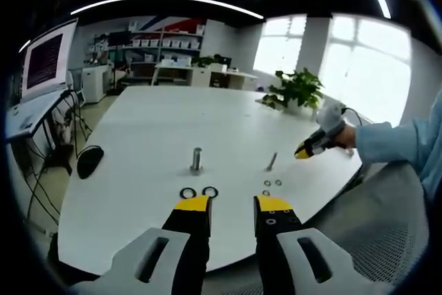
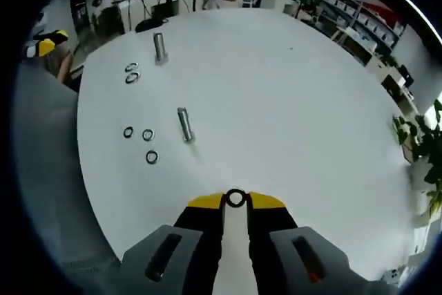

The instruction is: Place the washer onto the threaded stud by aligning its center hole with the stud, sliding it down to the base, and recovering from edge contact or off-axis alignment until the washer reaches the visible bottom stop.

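I hold a small dark metal washer (image 2: 236, 198) pinched between the yellow tips of my right gripper (image 2: 236, 200), its ring standing up so the centre hole faces the camera. I carry it that way because an edge grip leaves the hole free to drop over a stud. My left gripper (image 1: 232, 204) hangs above the near edge of the round white table (image 1: 152, 122) with its jaws parted and nothing between them, kept free, I judge, to steady things if the washer catches on the threads.

The upright grey threaded stud (image 1: 196, 159) stands on its base near the middle of the near half of the table, and two loose dark washers (image 1: 198, 192) lie side by side just in front of it. A second grey bolt (image 2: 184, 124) lies on its side, well apart from the upright one, with three more small washers (image 2: 141, 142) scattered beside it (spares, I suppose).

In the left gripper view my right gripper sits off at the table's far right edge, well away from the stud, so the washer is not yet anywhere near its seat. The next step, as I judge it, is to bring the hole over the stud's top and level the ring before lowering.
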Demonstrator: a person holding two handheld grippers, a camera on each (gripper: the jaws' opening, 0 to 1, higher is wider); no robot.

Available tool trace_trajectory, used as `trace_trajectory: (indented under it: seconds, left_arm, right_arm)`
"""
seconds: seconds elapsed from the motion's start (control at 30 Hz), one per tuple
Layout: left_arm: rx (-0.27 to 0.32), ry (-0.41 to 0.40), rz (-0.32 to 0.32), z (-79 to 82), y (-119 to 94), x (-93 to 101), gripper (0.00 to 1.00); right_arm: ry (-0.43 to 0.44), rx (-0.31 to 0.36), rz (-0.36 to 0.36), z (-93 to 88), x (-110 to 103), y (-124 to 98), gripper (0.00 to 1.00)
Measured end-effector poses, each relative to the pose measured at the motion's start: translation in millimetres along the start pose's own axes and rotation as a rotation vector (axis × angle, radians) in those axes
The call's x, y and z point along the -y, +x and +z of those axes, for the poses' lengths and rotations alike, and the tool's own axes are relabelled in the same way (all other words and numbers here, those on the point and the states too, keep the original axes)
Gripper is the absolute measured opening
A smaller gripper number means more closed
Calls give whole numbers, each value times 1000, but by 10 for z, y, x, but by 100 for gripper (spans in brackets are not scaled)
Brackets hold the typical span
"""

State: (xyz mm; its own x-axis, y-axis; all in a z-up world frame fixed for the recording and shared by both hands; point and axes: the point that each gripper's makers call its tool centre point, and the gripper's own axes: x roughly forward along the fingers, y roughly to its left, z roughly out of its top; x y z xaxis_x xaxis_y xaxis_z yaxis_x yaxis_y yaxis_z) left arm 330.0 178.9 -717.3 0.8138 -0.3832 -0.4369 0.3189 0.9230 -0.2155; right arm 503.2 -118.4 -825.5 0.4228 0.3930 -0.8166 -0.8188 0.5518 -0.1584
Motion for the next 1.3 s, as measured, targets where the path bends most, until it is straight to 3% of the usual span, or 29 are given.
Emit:
trace_trajectory:
  seconds: [0.3, 0.73, 1.03, 1.3]
  left_arm:
    - [-3, 1, -1, -4, -1, 4, 22]
    - [-6, 1, 0, -9, 0, -3, 22]
    - [-6, -2, 2, -11, 0, -8, 22]
    - [-13, -2, 1, -24, 3, -6, 22]
  right_arm:
    - [-56, 91, 25, 288, -95, -27, 14]
    - [-177, 135, 70, 555, -331, 110, 14]
    - [-168, 187, 71, 702, -406, 121, 14]
    - [-218, 151, 69, 684, -502, 184, 14]
